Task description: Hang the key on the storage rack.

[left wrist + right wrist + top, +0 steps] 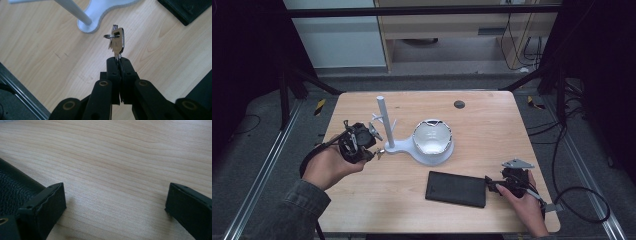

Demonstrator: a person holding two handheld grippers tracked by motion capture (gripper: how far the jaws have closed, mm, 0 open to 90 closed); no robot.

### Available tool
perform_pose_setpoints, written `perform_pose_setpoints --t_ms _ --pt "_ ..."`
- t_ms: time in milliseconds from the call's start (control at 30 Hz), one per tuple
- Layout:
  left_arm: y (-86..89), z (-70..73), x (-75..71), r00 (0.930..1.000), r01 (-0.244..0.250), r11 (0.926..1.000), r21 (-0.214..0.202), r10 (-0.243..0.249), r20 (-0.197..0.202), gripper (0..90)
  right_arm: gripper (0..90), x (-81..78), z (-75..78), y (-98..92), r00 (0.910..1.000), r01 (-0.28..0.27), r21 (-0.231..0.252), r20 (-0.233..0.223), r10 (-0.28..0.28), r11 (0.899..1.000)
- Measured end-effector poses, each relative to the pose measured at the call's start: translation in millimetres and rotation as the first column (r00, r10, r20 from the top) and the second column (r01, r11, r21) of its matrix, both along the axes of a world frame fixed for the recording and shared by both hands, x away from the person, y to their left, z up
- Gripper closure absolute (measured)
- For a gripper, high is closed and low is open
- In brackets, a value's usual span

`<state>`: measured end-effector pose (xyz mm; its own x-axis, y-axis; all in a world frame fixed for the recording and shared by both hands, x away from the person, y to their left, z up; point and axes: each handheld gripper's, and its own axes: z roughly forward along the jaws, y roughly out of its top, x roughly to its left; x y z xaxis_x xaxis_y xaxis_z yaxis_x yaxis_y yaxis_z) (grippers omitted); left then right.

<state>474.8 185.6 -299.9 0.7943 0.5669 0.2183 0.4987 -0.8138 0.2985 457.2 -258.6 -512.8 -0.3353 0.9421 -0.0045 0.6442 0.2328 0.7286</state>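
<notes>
- Keys [116,41] sit pinched by their blades between the closed jaws of my left gripper [117,60], with the ring and the bows standing clear above the jaw tips, off the table [45,62].
- From the high view, my left hand [329,165] holds that gripper [371,145] over the left part of the table [492,130], the keys [378,151] just beside the foot of the stand [382,120].
- My right gripper [115,202] is wide open, jaws well apart, with bare wood between them; its left jaw is up against the edge of the wallet [12,187], and I cannot tell whether they touch.
- Seen from above, my right hand [527,205] holds this gripper [492,184] low at the near right of the table, at the right end of the wallet [456,189], which lies flat on the wood.
- Beyond the wallet, near the table's middle, the stand's white base widens into a round tray that carries a bowl [432,136].
- The stand's post rises upright from the narrow left end of that base, with short pegs branching from it.
- In the left gripper view the post's foot [86,23] is just past the keys, and a corner of the wallet [186,10] lies farther off.
- Farthest, a small dark disc [459,104] is set in the tabletop near the far edge.
</notes>
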Motion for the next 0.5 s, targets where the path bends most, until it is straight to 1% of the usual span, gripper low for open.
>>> perform_pose_setpoints --t_ms 67,200,367,433,500 --pt "0.9 5.1 2.7 1.0 -0.004 1.0 0.001 0.004 0.007 87.8 3.0 0.0 0.0 0.0 1.0 0.0 0.0 0.0 0.0 1.0" --pt "1.7 10.6 6.3 0.9999 -0.004 1.0 0.008 0.004 0.014 87.8 2.6 0.3 0.0 -0.5 1.0 -0.003 -0.003 -0.002 0.003 1.0" --pt "5.4 17.6 9.3 0.9995 -0.02 0.9997 0.012 0.02 0.025 87.8 2.5 0.6 -0.1 -0.6 1.0 -0.004 -0.002 -0.002 0.004 1.0" --pt "7.9 20.6 9.6 0.9991 -0.03 0.9996 0.003 0.03 0.032 87.8 2.4 0.6 -0.1 -0.5 1.0 -0.003 -0.002 -0.002 0.003 1.0" --pt "9.8 23.2 9.6 0.9987 -0.035 0.9994 0.003 0.035 0.037 87.8 2.4 0.6 -0.1 -0.5 1.0 -0.003 -0.002 -0.002 0.003 1.0"
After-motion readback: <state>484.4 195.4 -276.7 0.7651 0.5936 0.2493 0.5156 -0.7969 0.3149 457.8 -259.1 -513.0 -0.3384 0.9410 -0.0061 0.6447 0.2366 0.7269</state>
